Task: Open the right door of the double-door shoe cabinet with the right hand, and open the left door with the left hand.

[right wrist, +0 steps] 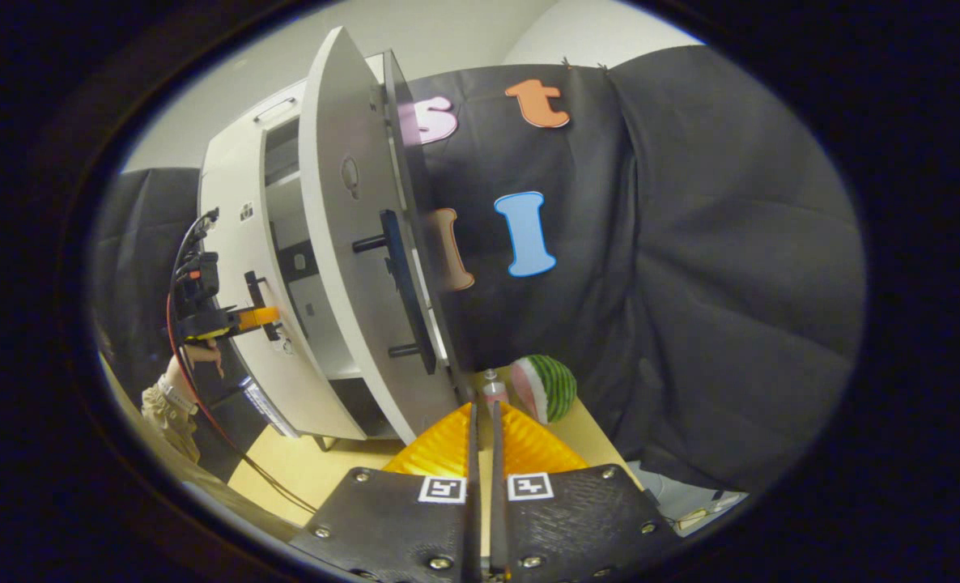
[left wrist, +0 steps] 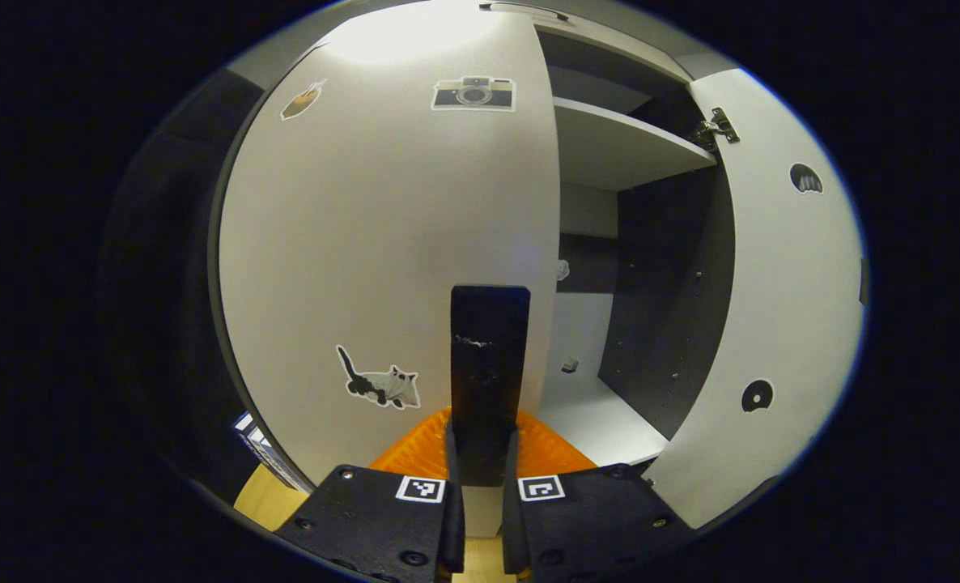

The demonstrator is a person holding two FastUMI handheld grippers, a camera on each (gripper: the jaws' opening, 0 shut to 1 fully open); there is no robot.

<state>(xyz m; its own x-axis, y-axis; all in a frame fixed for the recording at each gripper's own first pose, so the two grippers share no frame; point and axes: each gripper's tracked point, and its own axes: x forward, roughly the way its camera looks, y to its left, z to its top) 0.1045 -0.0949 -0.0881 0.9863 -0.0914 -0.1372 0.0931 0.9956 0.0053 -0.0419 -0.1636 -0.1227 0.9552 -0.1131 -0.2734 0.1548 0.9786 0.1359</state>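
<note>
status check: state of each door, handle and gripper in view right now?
right door: swung wide open, shelves exposed
left door: ajar at most, nearly flush with the front
left door handle: clamped between the fingers
left gripper: shut on the handle
right door handle: free, nothing on it
right gripper: shut, empty, off the cabinet

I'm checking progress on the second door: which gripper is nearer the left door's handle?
Left. The left gripper has its fingers closed on the left door's handle. The right gripper is shut, holding nothing, off beside the open right door.
</note>
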